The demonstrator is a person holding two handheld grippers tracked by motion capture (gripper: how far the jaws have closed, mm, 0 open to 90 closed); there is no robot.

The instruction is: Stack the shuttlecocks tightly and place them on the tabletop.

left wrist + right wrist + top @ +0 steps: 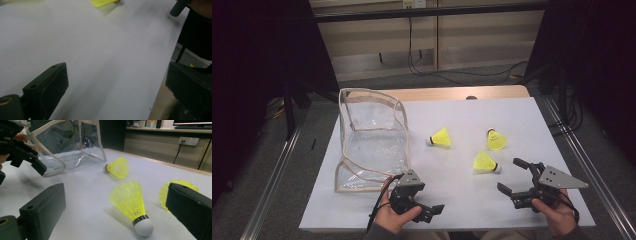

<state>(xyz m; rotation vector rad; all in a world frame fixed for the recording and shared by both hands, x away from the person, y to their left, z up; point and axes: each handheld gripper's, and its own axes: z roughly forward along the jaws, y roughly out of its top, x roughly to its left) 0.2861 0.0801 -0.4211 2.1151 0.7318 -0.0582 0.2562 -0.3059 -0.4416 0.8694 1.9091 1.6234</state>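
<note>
Shuttlecocks, three yellow ones, are spread over the right half of the white table top [452, 200]. The nearest shuttlecock [485, 162] lies on its side just ahead and a bit left of the right gripper [516, 175], cork pointing back toward that gripper, not touching it. That gripper's jaws are spread wide with nothing in them; in the right gripper view the same shuttlecock [132, 206] sits between and beyond the two black jaws. A second shuttlecock [496, 140] stands on its skirt a little farther back, and the third [440, 138] lies tipped over toward the middle. The left gripper [432, 210] is down by the front edge, jaws also apart and holding nothing, well away from all three. A clear plastic pouch [372, 140] with beige trim stands open just behind it on the left.
</note>
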